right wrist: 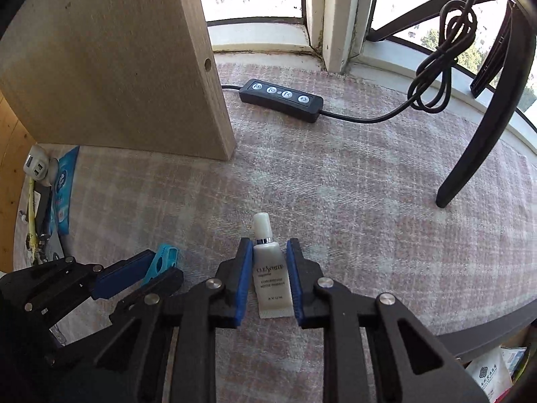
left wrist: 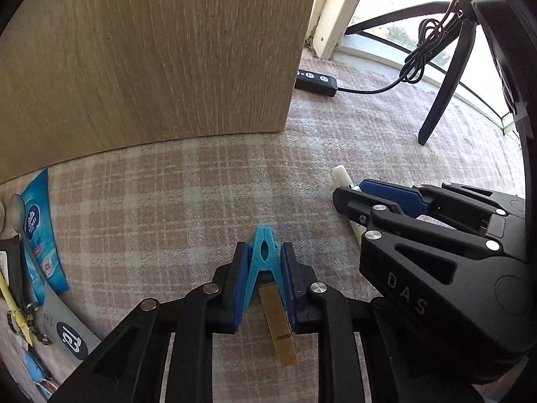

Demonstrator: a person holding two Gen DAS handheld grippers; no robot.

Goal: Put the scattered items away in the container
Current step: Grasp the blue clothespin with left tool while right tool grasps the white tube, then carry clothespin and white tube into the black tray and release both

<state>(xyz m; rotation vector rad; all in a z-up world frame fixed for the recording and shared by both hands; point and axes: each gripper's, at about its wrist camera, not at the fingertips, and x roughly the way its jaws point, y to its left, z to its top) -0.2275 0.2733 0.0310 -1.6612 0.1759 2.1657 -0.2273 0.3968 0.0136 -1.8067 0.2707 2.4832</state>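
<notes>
Here, on a table covered with a pink-and-white checked cloth (right wrist: 352, 181), both grippers point steeply down at small items lying side by side. The left gripper (left wrist: 265, 268) has its blue-padded jaws pinching a turquoise plastic clothes peg (left wrist: 263, 262), its pads pressing the peg's two flared legs; a plain wooden clothes peg (left wrist: 278, 325) lies slantwise just behind, its upper end between the same jaws, though whether the pads touch it cannot be told. The right gripper (right wrist: 270, 275) has its jaws drawn in around a small white cosmetic tube with a cream cap (right wrist: 270, 282), the pads lying along its sides, with a thin gap on the left side. Toward the table's far edge a black four-button cable remote (right wrist: 281, 100) lies beside an upright light wooden panel (right wrist: 117, 67). At the left edge lies a blue tissue packet (left wrist: 38, 231).
</notes>
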